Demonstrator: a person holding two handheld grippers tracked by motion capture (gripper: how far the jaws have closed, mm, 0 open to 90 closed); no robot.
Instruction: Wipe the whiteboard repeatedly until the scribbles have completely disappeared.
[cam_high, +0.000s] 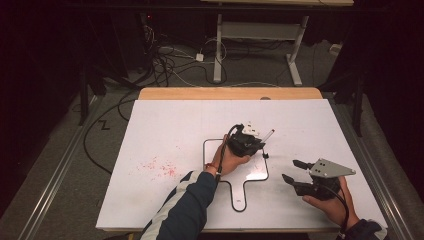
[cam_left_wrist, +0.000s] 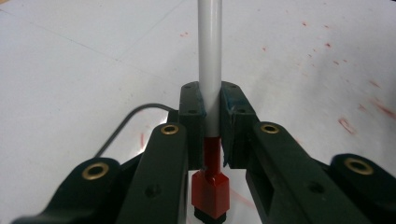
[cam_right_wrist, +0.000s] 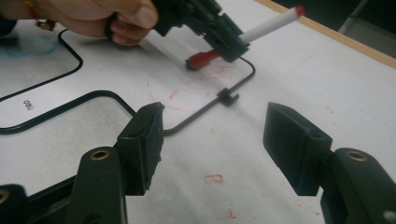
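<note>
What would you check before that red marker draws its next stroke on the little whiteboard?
1. Marker clamped in the left gripper: ok.
2. Cap off: cannot tell.
3. Red end aimed down at the whiteboard: ok.
4. End touching the board: cannot tell.
5. Right gripper open, off the board: ok.
6. Board held steady: not ok, nothing grips it.

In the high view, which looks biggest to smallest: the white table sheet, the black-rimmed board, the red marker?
1. White table sheet, by far the largest.
2. Black-rimmed board, partly hidden under the left tool.
3. Red marker, a thin stick clamped in that tool.
</note>
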